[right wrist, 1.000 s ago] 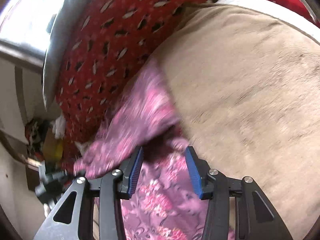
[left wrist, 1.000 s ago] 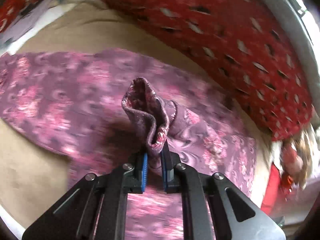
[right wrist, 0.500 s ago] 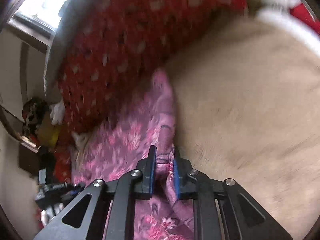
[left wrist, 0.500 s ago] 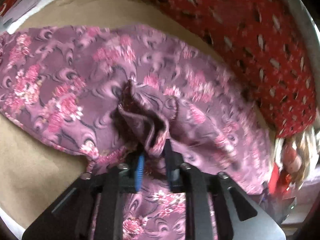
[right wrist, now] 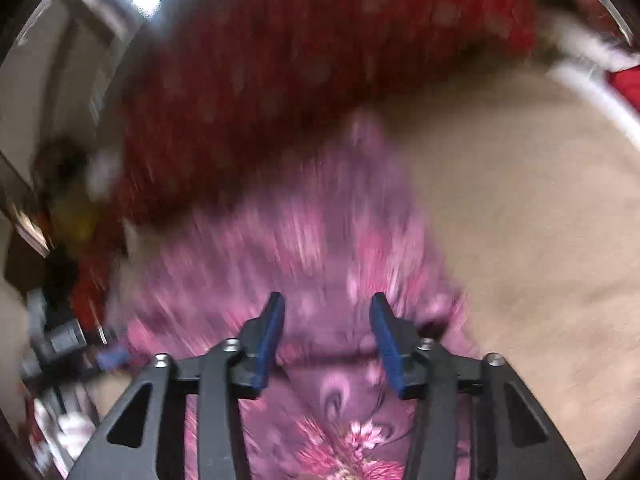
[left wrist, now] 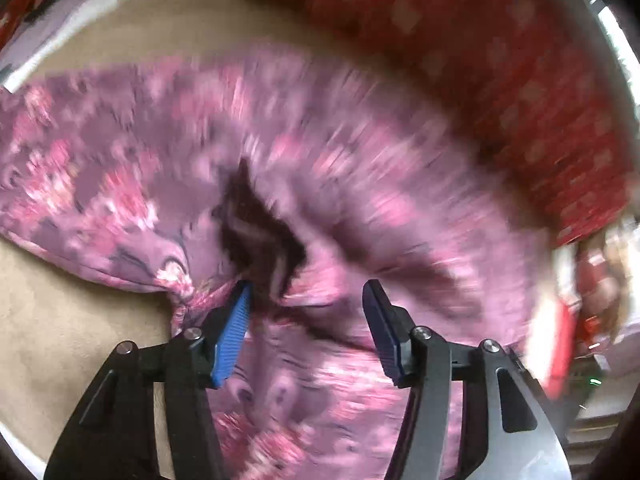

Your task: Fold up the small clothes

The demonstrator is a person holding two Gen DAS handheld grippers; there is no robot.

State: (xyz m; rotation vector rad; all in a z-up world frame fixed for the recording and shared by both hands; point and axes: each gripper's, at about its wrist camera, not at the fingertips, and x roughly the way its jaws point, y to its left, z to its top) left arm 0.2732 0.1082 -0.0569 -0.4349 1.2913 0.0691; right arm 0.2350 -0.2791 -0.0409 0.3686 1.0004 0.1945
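Now, garment [left wrist: 320, 160]: purple floral cloth, long axis lying left-right across the beige surface [left wrist: 80, 340].
Left gripper [left wrist: 306, 328]: jaws apart, empty.
Right gripper [right wrist: 326, 340]: jaws apart, empty.

Garment [left wrist: 328, 152]: thin purple-mauve cloth with a pink and red floral print plus darker swirl marks. Lying mostly flat on the tan surface, spread wide across the left wrist view. One long hemmed edge runs along its left side, ending in a small gathered pucker. Near the middle the cloth is bunched up into a raised ruck with a dark, shadowed hollow in it; creases radiate out from there. Far edge lies against the red patterned fabric behind it. In the right wrist view the garment [right wrist: 320, 248] tapers to a narrow tip toward the red fabric, right edge on bare tan surface. Both views motion-blurred, finer detail unreadable.
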